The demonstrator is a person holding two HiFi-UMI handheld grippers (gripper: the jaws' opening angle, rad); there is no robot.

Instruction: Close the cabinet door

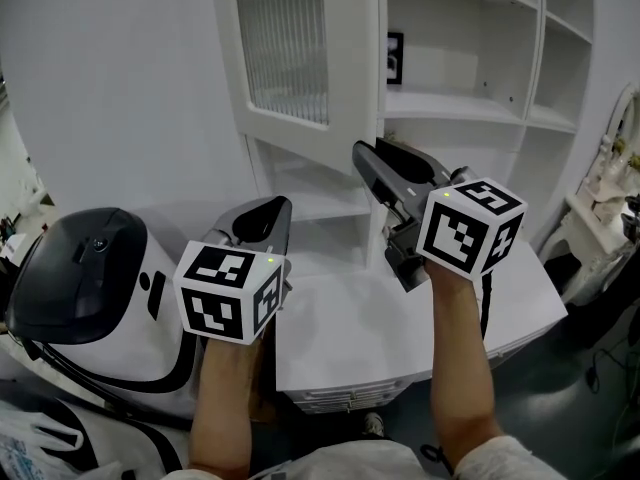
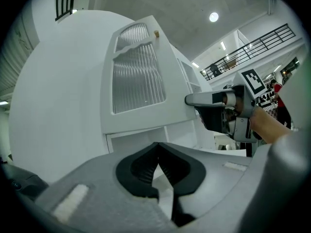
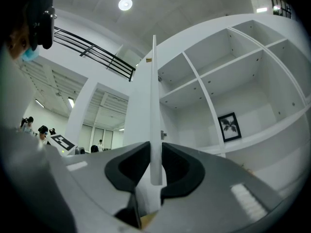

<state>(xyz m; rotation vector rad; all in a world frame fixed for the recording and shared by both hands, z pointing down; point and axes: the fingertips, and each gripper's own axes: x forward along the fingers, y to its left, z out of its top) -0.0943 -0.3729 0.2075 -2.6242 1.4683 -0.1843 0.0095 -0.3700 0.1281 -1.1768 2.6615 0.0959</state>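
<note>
Cabinet door (image 3: pixel 154 106) between the right gripper (image 3: pixel 155 168) jaws looks smooth, matt white painted board; its panel (image 2: pixel 137 74), up-left of the claw, is ribbed translucent glass; the claw itself is matt grey plastic, pads (image 3: pixel 127 168) matt black; shelves (image 3: pixel 228 81) to its right smooth white.

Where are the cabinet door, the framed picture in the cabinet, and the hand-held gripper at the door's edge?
cabinet door (image 1: pixel 290 58): head view, on its ribbed glass panel.
framed picture (image 3: pixel 229 126): right gripper view, on the dark print.
right hand-held gripper (image 3: pixel 155 147): right gripper view, midway between its fingertips, closed on the door's edge.
</note>
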